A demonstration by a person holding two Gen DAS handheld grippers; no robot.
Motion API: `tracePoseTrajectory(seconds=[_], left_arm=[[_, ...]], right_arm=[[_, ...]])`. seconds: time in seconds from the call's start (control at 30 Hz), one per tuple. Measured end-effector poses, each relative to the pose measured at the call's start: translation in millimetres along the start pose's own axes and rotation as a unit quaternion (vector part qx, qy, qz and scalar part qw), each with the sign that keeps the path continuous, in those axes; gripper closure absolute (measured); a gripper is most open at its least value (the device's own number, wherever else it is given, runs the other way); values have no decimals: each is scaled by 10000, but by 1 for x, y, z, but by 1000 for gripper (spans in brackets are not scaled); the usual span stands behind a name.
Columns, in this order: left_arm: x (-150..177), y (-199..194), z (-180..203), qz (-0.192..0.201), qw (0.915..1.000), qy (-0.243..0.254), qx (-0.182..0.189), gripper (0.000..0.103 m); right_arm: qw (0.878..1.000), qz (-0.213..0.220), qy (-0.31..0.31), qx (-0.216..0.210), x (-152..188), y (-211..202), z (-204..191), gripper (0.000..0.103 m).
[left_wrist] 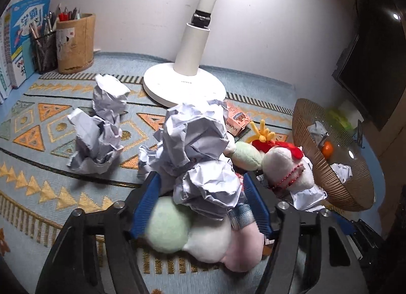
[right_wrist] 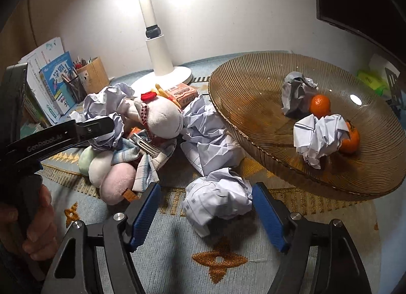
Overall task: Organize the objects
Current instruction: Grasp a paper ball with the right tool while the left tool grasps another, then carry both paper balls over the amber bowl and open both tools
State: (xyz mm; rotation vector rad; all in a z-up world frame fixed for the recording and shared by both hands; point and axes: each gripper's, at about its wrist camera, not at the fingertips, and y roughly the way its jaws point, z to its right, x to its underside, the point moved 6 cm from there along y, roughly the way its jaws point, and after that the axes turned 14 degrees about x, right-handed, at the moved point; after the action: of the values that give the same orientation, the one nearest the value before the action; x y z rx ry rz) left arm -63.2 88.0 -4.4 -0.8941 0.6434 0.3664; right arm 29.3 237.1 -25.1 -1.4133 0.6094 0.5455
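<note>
Crumpled paper balls lie scattered on a patterned mat. My left gripper (left_wrist: 203,179) stands around one crumpled paper ball (left_wrist: 208,187) that rests on a green, white and pink plush skewer (left_wrist: 203,238). The right pad is at the paper and a narrow gap shows at the left pad. From the right wrist view, one of its fingers (right_wrist: 101,124) lies along that paper. My right gripper (right_wrist: 206,187) is open around another paper ball (right_wrist: 218,197), with room on its left side. An amber ribbed glass bowl (right_wrist: 253,86) holds two paper balls and two oranges (right_wrist: 320,103).
A white plush doll (right_wrist: 162,119), a checked cloth (right_wrist: 149,167), a metal clip (right_wrist: 144,144) and a small orange box (right_wrist: 184,94) crowd the middle. A white lamp base (left_wrist: 184,83) stands behind. Pen holders (left_wrist: 76,42) and books (left_wrist: 22,40) line the back left. A hand (right_wrist: 38,218) holds the left gripper.
</note>
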Motion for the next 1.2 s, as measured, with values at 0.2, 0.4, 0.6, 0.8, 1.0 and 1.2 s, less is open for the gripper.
tracePoseTrajectory(seconds=[0.2, 0.4, 0.6, 0.8, 1.0, 1.2], left_arm=[[2, 1, -1, 163, 9998, -17, 92, 58], [5, -40, 15, 504, 9974, 127, 496, 58], [46, -85, 22, 592, 9971, 327, 352, 58], [78, -74, 25, 344, 9966, 700, -252, 58], [84, -66, 32, 268, 9923, 1070, -565, 57], [86, -67, 39, 279, 9895, 1291, -586, 57]], right_arm=[[9994, -276, 191, 77, -3, 16, 7, 33], [9990, -103, 131, -411, -2, 0, 2, 46], [9936, 363, -375, -999, 20, -56, -26, 45], [9932, 254, -838, -769, 33, -47, -43, 43], [9927, 70, -822, -881, 39, -41, -39, 31], [9917, 37, -941, -873, 41, -44, -43, 27]])
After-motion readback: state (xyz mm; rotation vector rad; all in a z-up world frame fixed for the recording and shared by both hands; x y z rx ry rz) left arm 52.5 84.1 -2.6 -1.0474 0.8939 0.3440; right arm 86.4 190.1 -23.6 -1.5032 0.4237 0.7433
